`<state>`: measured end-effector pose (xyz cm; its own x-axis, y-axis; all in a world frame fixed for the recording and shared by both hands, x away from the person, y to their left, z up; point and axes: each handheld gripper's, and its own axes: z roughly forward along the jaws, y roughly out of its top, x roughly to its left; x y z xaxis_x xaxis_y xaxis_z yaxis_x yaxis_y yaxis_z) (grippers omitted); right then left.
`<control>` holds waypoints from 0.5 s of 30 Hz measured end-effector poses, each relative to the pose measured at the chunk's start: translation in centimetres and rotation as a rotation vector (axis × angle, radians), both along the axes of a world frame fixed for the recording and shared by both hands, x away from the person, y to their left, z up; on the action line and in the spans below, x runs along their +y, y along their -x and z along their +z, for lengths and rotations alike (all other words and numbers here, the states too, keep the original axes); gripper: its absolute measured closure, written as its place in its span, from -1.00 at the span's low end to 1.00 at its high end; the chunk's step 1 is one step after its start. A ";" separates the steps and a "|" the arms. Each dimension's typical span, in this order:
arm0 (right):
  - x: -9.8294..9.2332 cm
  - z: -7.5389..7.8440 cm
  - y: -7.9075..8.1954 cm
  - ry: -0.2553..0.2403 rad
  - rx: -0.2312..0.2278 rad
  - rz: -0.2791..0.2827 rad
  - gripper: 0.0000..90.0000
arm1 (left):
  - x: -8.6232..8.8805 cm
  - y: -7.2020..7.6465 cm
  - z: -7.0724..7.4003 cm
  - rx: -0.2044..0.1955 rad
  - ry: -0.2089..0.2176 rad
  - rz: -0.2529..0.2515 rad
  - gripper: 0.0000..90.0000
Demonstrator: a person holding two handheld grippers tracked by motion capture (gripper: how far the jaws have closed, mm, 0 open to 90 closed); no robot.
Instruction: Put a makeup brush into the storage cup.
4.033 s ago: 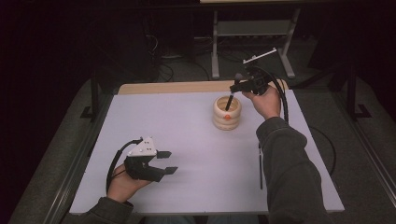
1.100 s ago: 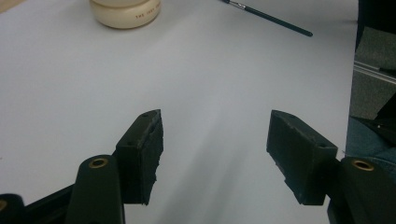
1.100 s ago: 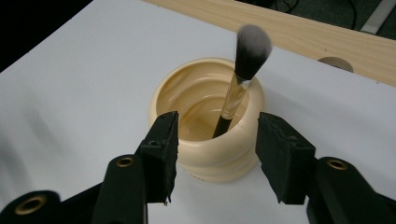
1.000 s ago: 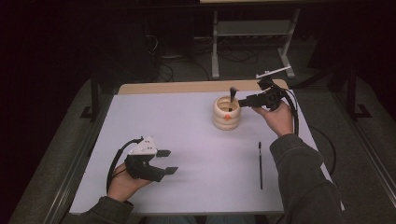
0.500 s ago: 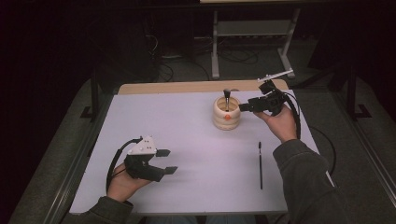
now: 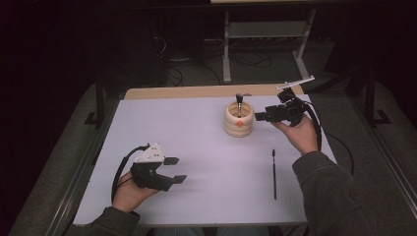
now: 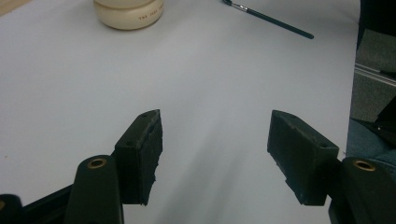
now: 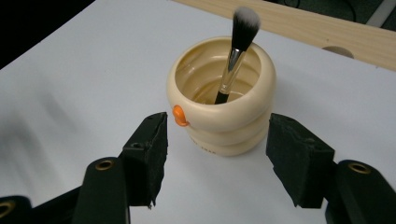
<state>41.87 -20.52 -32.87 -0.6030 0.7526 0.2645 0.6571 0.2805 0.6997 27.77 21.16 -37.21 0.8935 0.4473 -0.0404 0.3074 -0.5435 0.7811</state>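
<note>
— Brush (image 8: 237, 45): location?
— Stood bristles-up inside cream ribbed cup (image 6: 238, 119), at 12 o'clock on table (image 6: 196, 147).
— Right gripper (image 6: 263, 116)?
— At cup's 3 o'clock; jaws had just been opening, wide, nothing between them, clear of cup.
— Left gripper (image 6: 174, 169)?
— At 8 o'clock, jaws wide, empty.
— Other stock?
— Thin dark brush (image 6: 274, 173), flat at 4 o'clock.

left tool (image 6: 174, 170): black, grey three-cornered plate, black cable | right tool (image 6: 259, 117): black, brass-ringed screw holes | sleeves: grey-green
</note>
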 end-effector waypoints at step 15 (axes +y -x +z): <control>-0.8 -0.6 1.3 0.003 0.012 -0.014 -0.17 | 0.0 0.1 0.1 -0.009 -0.007 0.003 -0.22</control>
<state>40.56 -21.32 -33.50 -0.5888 0.7621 0.2692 0.6694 0.2732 0.6908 27.67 21.12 -37.06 0.8924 0.4502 -0.0295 0.3022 -0.5479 0.7800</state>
